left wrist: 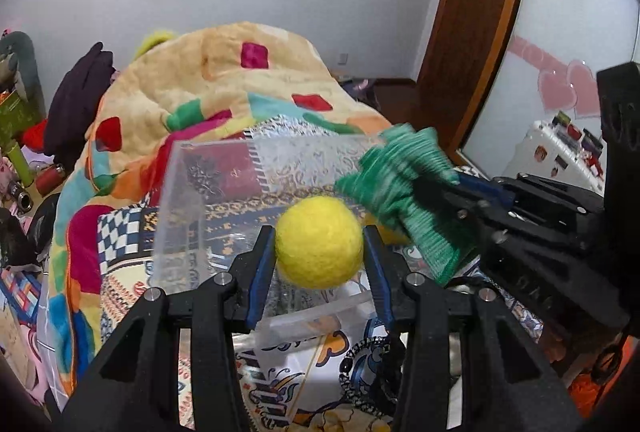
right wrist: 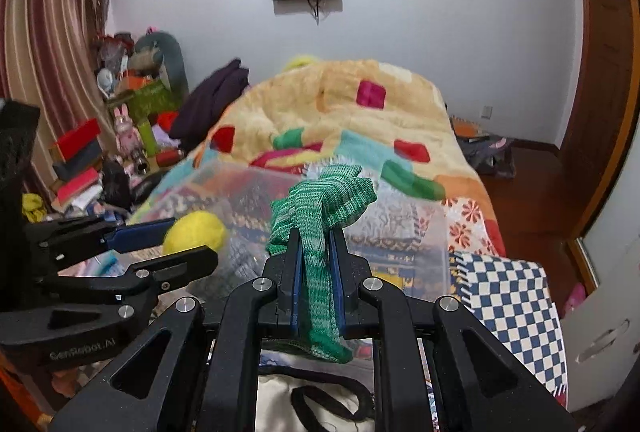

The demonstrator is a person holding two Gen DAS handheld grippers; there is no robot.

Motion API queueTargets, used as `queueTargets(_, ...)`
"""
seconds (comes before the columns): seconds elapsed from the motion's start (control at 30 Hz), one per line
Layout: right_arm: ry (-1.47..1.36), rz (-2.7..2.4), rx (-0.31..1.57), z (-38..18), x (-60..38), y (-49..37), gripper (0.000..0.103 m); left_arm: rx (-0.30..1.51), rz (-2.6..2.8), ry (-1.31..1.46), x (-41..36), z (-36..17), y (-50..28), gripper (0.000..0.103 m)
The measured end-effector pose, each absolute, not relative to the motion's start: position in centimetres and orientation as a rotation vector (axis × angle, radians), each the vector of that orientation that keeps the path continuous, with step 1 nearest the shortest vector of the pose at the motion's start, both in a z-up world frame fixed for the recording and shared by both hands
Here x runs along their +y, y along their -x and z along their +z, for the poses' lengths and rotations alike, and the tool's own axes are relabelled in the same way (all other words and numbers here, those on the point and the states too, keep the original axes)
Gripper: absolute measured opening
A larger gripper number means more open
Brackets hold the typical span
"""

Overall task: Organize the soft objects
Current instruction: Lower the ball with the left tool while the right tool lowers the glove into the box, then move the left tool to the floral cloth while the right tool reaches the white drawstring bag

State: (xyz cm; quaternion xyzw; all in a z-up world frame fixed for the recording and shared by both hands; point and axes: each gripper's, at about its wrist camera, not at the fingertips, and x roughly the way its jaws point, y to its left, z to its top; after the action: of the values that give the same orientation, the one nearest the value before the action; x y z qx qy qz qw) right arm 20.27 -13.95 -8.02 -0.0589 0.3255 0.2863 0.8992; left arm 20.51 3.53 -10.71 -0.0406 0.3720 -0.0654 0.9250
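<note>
Above the clear bin on the bed, the left hand-held gripper squeezes a light, springy yellow felt ball across its middle, while the right hand-held gripper pinches a limp green knit sock mid-length.

black plastic tool frames – blue pads, silver screws

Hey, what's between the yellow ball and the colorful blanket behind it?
The clear plastic bin: in the left wrist view its far wall stands between the yellow ball and the blanket.
</note>
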Motion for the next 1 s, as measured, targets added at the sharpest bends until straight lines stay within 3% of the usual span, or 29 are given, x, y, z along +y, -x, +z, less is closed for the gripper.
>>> queueTargets(0.33, 0.131, 0.608, 0.763, -9.3, -14.3, -21.1, 0.013, 0.808, -0.138, 0.080, 3.2, -11.9, -21.4, 0.046)
queueTargets(0.5, 0.112, 0.590, 0.757, -8.8, -15.3, -20.8, 0.040, 0.800, -0.130, 0.082, 3.4, -11.4, -21.0, 0.057)
queueTargets(0.67, 0.098, 0.593, 0.731, -7.4, -16.4, -19.9, 0.046, 0.761, -0.124, 0.086, 3.7, -10.1, -19.7, 0.058)
queueTargets(1.0, 0.099, 0.587, 0.613, -4.3, -18.4, -15.6, 0.072, 0.646, -0.096, 0.100, 5.2, -6.6, -14.1, 0.074)
